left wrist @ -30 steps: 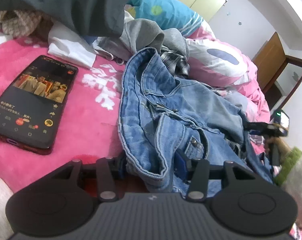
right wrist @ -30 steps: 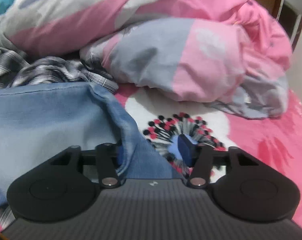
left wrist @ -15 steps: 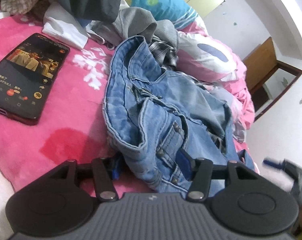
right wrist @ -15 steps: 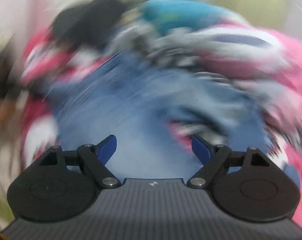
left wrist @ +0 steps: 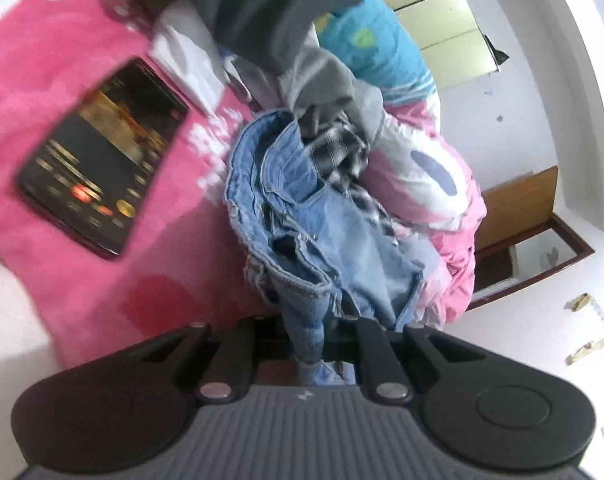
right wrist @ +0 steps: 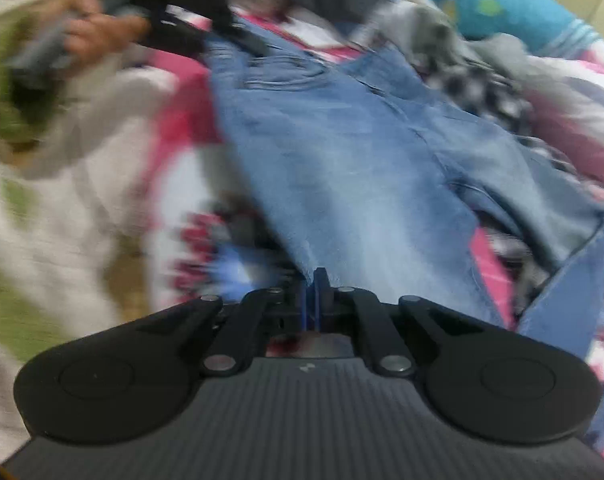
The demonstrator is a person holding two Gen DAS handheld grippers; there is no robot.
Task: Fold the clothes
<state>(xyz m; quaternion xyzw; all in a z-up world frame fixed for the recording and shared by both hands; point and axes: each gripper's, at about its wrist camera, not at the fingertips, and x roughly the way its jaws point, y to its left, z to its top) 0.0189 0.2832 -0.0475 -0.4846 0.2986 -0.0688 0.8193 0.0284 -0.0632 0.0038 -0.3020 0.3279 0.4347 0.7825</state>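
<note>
The jeans (left wrist: pixel 334 240) are lying rumpled on the pink bedspread (left wrist: pixel 61 92), stretching away from both cameras toward a heap of other clothes. In the left wrist view a bunched fold of the denim waistband is running down between the left tongs (left wrist: pixel 306 344), whose jaws have just been closing and are now pinching that fold. In the right wrist view the right tongs (right wrist: pixel 313 300) are sitting at the near edge of the jeans, their blue pads (right wrist: pixel 320 280) pressed together after just closing; motion blur is hiding whether any denim is caught between them, though the cloth edge is meeting the tips. The same view is showing the person's left hand (right wrist: pixel 97 28) holding the other tool at the far corner of the jeans, with a pale sleeve (right wrist: pixel 101 128) below it.

Just beyond the jeans a black-and-white checked garment (left wrist: pixel 338 156) is poking out, with a grey garment (left wrist: pixel 330 80) over it and a dark one (left wrist: pixel 269 4) hanging above. A phone (left wrist: pixel 101 156) with a lit screen is lying on the bedspread, apart from the jeans. A pink and white quilt (left wrist: pixel 434 184) is bunched beside the denim, and a blue pillow (left wrist: pixel 386 52) is lying behind the pile.
</note>
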